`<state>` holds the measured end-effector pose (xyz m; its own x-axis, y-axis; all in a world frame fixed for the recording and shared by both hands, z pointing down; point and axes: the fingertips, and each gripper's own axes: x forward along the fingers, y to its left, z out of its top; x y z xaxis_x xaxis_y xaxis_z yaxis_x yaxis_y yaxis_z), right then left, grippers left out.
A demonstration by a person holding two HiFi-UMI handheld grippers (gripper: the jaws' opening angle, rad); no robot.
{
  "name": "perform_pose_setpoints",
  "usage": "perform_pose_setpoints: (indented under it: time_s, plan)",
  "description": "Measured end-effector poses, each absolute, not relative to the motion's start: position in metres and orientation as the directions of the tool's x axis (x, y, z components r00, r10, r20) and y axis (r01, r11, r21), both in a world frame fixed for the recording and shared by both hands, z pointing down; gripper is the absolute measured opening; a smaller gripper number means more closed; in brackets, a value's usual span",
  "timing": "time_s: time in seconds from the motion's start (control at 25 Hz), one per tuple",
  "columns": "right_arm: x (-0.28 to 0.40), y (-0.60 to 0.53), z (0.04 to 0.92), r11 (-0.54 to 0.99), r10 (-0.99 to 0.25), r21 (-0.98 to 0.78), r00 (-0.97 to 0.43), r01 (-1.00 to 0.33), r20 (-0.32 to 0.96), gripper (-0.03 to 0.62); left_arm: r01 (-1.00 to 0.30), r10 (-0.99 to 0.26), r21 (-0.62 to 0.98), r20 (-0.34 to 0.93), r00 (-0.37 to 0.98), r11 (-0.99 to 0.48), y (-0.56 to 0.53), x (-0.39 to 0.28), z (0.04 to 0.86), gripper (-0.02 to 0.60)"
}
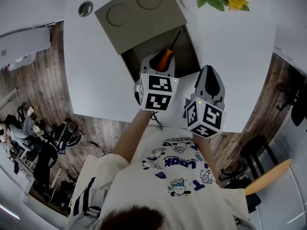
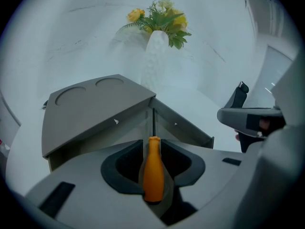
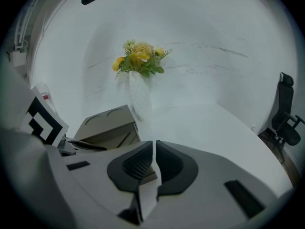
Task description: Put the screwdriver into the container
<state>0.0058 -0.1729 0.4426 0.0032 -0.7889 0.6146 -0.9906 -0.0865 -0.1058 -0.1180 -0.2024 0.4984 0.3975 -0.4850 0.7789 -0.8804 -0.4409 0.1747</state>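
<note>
Over container (image 1: 189, 49) opening, orange-handled screwdriver (image 1: 165, 58)

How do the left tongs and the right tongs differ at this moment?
The left tongs grip the orange screwdriver; the right tongs are shut on nothing. The left tongs hang over the open container, screwdriver pointing in; the right tongs are beside it, over the table. Both are grey with dark pads.

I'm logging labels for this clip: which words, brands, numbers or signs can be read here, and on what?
"LOOK": large print on the person's T-shirt, upside down in the head view.
Smaller print around it: too blurred to read.
On the container and the screwdriver: none.
</note>
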Motion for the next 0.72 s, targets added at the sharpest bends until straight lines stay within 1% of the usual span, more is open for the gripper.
perform_pose_setpoints:
  time_s: [0.24, 0.56, 0.72]
  plan:
    - [0.006, -0.176, 0.44, -0.081, -0.799, -0.113, -0.003, -0.99, 0.602, 0.04, -0.884, -0.517, 0.151, 0.762, 0.389, -0.442, -0.207, -0.116, 0.489, 0.123]
    - [0.003, -0.176, 0.422, -0.032, -0.825, -0.132, -0.048, -0.991, 0.562, 0.04, -0.897, -0.57, 0.138, 0.729, 0.378, -0.419, -0.195, -0.113, 0.46, 0.121]
    - [0.001, -0.174, 0.409, 0.008, -0.838, -0.135, -0.08, -0.991, 0.539, 0.04, -0.912, -0.63, 0.117, 0.689, 0.36, -0.393, -0.19, -0.112, 0.437, 0.07]
